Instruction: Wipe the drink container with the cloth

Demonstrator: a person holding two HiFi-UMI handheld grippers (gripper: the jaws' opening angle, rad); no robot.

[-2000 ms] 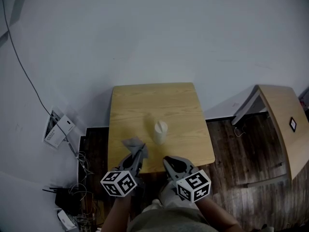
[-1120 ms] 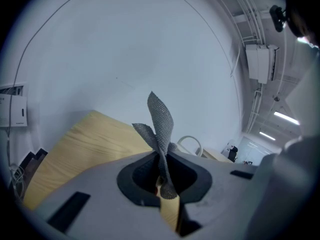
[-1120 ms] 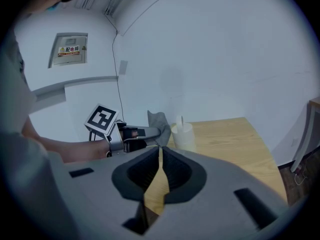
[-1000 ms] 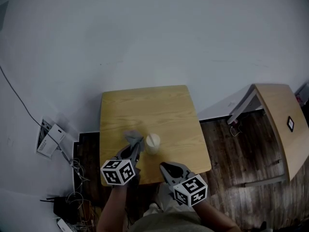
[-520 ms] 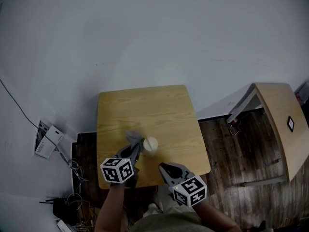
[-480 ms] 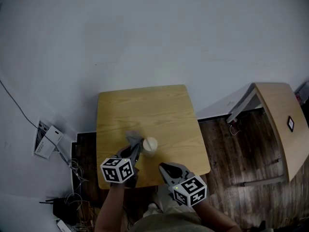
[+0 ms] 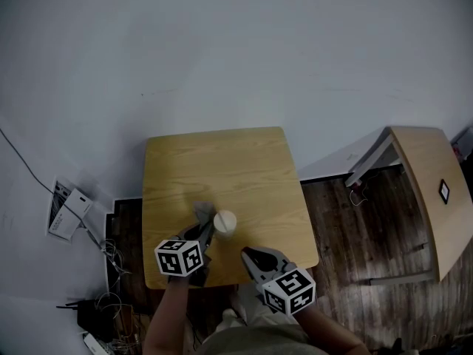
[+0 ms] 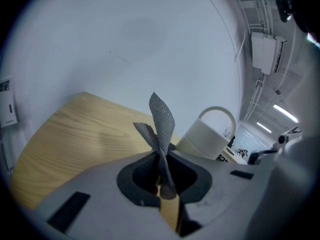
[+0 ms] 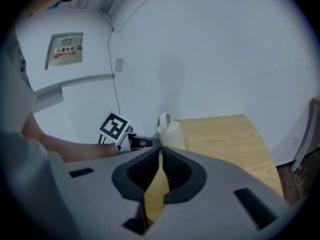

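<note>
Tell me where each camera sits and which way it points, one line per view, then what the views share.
Head view: on the person's head, looking steeply down at the table; shows both forearms, the left gripper and right gripper.
Left gripper view: rides the left gripper, looking along its jaws, shut on the cloth, toward the wall.
Right gripper view: rides the right gripper, looking along its closed, empty jaws across the table; the person's left forearm shows.
Shared: all three show the drink container.
</note>
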